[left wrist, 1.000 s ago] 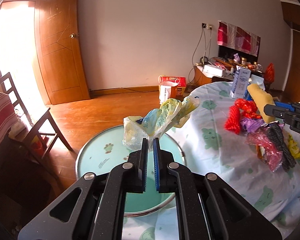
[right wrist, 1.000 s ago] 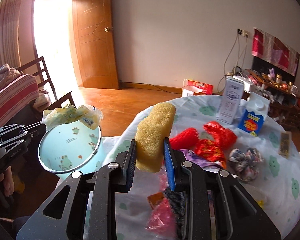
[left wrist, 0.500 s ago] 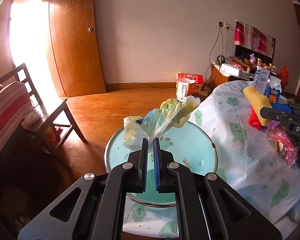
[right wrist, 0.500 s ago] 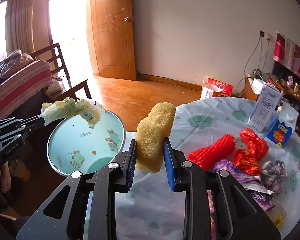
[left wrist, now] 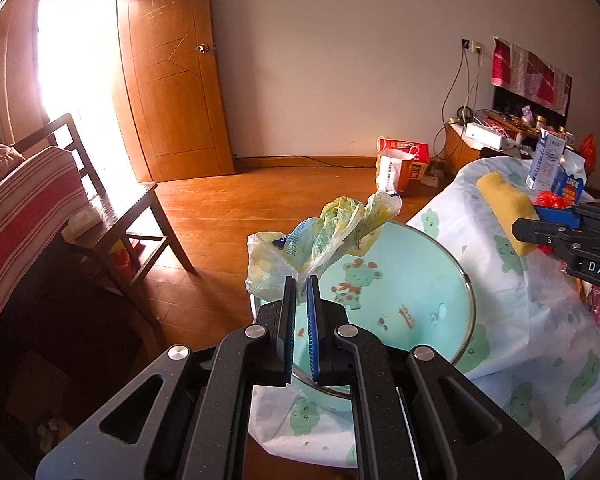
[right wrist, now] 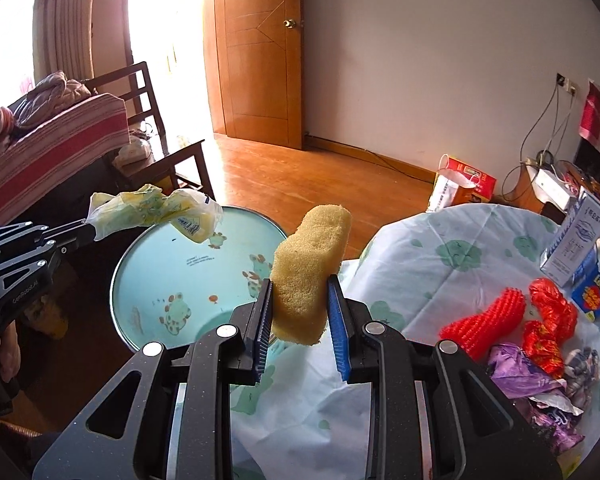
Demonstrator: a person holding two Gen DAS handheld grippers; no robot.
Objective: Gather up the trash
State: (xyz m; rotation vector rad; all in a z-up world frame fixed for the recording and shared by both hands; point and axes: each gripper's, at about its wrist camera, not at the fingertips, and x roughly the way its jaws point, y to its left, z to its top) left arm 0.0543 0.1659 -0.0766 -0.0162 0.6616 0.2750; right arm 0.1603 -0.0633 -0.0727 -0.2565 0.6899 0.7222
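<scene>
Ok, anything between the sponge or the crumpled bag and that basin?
Nothing visible. The crumpled bag in the left gripper hangs over the open basin; the sponge in the right gripper sits beside its rim.

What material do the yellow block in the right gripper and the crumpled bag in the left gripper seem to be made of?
The yellow block looks like soft foam sponge: matte, with a rough, porous surface, and it narrows where the pads press it. The crumpled bag looks like thin plastic film: glossy, half see-through, printed and full of wrinkles.

Home living room: wooden door (left wrist: 172,92), clothed table (right wrist: 452,248), chair (right wrist: 156,120).
</scene>
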